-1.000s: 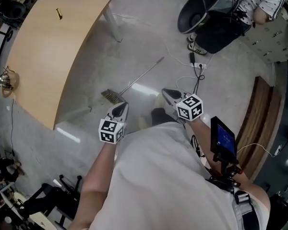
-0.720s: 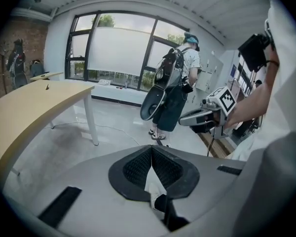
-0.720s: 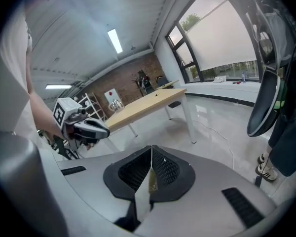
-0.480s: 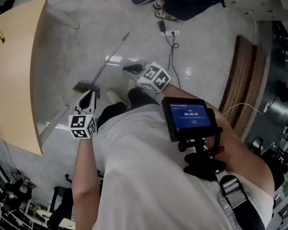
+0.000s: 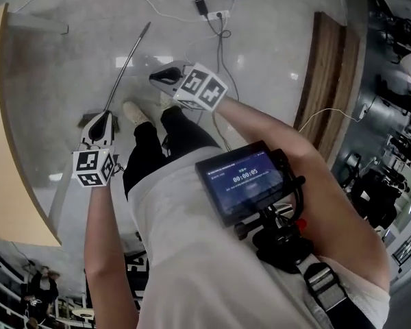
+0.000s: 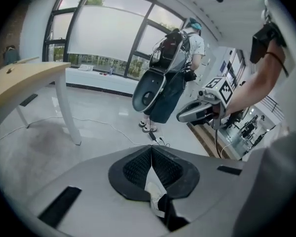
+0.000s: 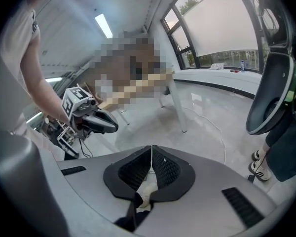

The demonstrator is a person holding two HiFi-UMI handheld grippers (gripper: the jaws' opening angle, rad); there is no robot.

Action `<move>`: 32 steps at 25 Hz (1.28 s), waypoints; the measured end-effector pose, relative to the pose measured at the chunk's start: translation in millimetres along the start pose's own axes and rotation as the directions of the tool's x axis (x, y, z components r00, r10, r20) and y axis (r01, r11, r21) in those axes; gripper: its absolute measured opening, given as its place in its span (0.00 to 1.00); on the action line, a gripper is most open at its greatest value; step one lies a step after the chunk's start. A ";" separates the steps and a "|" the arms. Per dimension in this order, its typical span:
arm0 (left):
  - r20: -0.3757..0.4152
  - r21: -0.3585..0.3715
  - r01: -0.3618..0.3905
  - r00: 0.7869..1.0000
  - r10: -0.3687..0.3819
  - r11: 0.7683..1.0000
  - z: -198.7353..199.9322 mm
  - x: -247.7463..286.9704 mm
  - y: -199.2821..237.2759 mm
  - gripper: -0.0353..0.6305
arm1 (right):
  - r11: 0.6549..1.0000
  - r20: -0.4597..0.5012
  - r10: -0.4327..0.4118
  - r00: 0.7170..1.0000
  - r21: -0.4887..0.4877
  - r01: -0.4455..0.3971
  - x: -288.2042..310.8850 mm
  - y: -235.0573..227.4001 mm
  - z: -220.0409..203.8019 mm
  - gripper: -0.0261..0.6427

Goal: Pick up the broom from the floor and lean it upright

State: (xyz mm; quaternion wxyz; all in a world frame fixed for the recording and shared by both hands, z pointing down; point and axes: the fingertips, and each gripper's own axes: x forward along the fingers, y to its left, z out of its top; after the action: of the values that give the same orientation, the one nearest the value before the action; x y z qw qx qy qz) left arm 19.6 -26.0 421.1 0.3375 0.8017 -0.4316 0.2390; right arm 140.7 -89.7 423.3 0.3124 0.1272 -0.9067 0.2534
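Table (image 5: 10, 156) edge sits far left; then the left tool (image 5: 101, 118), jaws pressed together with nothing in them, right over the brush end of the broom (image 5: 127, 64), can't tell if it touches; broom's lying flat on the floor (image 5: 274, 81), handle angling up toward the power strip (image 5: 216, 16); right tool (image 5: 156, 77) near the handle but apart, also closed and empty.
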 end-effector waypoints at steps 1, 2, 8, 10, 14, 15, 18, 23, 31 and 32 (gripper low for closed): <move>-0.006 -0.001 -0.003 1.000 0.003 1.000 -2.0 5.9 1.5 0.06 | 1.000 -0.001 -0.006 1.000 -0.001 0.006 1.4 -3.7 -1.5 0.07; -0.014 -0.003 -0.006 1.000 0.006 1.000 -8.1 13.0 2.9 0.06 | 1.000 -0.002 -0.012 1.000 -0.004 0.012 4.7 -7.0 -5.4 0.07; -0.086 -0.042 -0.015 0.996 0.012 0.999 -79.1 78.5 12.7 0.06 | 0.997 -0.011 -0.048 0.999 0.054 0.048 34.5 -33.0 -57.6 0.07; -0.132 -0.024 -0.018 0.991 0.015 1.000 -97.1 92.2 26.6 0.06 | 0.994 -0.025 -0.063 0.998 0.089 0.065 45.1 -36.5 -68.7 0.07; -0.182 0.027 -0.022 0.983 0.027 0.999 -119.8 125.3 63.1 0.07 | 0.989 -0.046 -0.100 0.994 0.108 0.105 62.5 -49.4 -87.9 0.07; -0.195 0.036 -0.026 0.980 0.032 0.999 -128.7 133.5 72.8 0.07 | 0.987 -0.055 -0.105 0.993 0.114 0.111 70.6 -53.4 -97.4 0.07; -0.249 0.044 -0.026 0.968 0.036 0.999 -165.7 163.7 97.6 0.07 | 0.984 -0.110 -0.104 0.988 0.132 0.119 99.1 -69.1 -138.3 0.07; -0.290 0.025 -0.006 0.957 0.013 1.000 -210.0 211.0 127.3 0.07 | 0.988 -0.153 -0.094 0.984 0.105 0.111 138.2 -97.4 -178.0 0.07; -0.302 0.017 0.026 0.953 -0.020 1.000 -258.7 291.1 160.1 0.07 | 0.994 -0.110 -0.087 0.990 0.058 0.093 194.1 -152.0 -226.4 0.07; -0.308 0.038 0.022 0.951 -0.009 0.999 -264.3 302.6 165.4 0.07 | 0.994 -0.107 -0.079 0.991 0.062 0.086 201.1 -160.0 -234.3 0.07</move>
State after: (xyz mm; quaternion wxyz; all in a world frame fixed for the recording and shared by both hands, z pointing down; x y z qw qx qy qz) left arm 9.5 -55.2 854.5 0.3860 0.7647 -0.3625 0.3671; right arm 165.1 -112.2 769.5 0.3653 0.1616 -0.8740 0.2767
